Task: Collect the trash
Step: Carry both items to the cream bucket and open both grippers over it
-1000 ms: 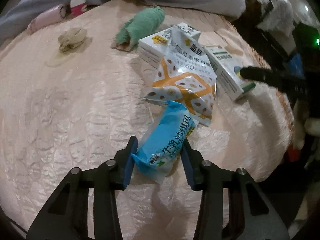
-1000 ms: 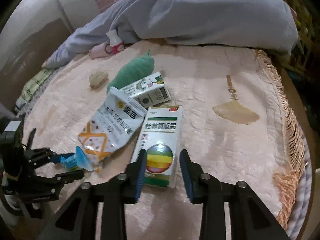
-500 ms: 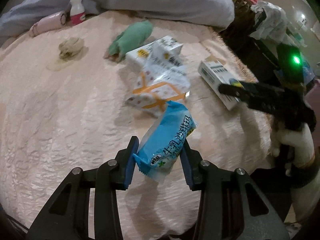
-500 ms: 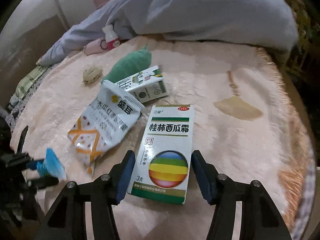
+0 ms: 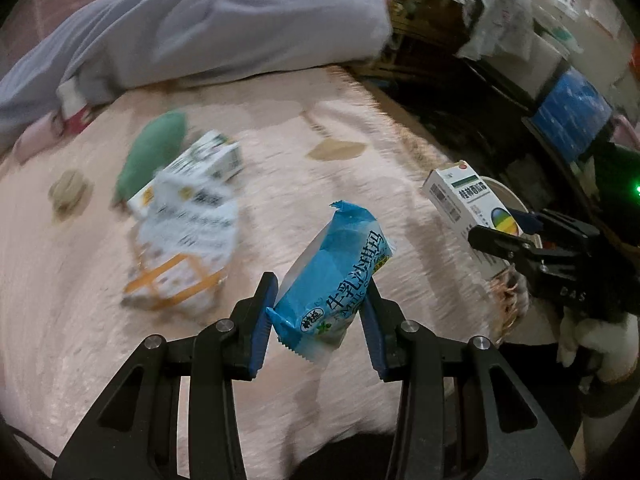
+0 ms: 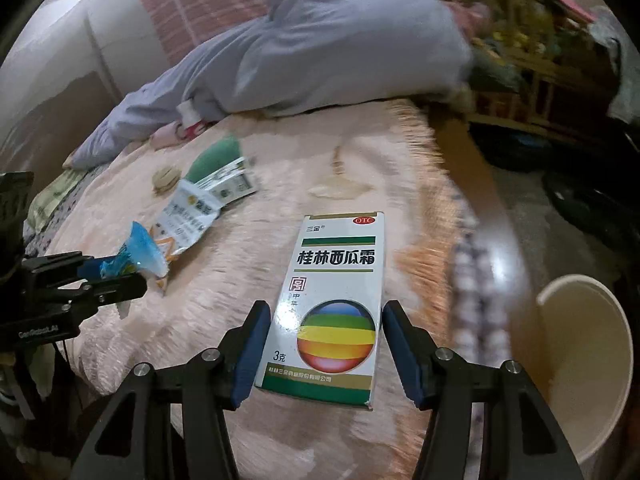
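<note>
A blue snack wrapper (image 5: 340,264) hangs above the pink bedspread (image 5: 80,320), with my left gripper (image 5: 320,282) shut on its lower half. From the right wrist view the same wrapper (image 6: 140,252) sticks out of the left gripper (image 6: 116,276) at the far left. A white medicine box (image 6: 336,280) with a rainbow ball sits between the pads of my right gripper (image 6: 326,307), which is shut on it and holds it off the bed. In the left wrist view the box (image 5: 460,196) is tilted in the air at the right, near the bed's edge. A cream bucket (image 6: 544,292) stands open on the floor at the lower right.
On the bed lie a white-and-orange snack bag (image 5: 184,240), a small carton (image 5: 212,156), a green cloth (image 5: 156,148) and a crumpled tissue (image 5: 68,192). A grey duvet (image 5: 220,28) fills the back. The fringed bed edge (image 6: 432,240) runs along the right, with cluttered furniture (image 5: 500,20) beyond it.
Both grippers have risen and swung right toward the bed's edge. The right one has taken hold of the medicine box and lifted it. The bucket has come into view.
</note>
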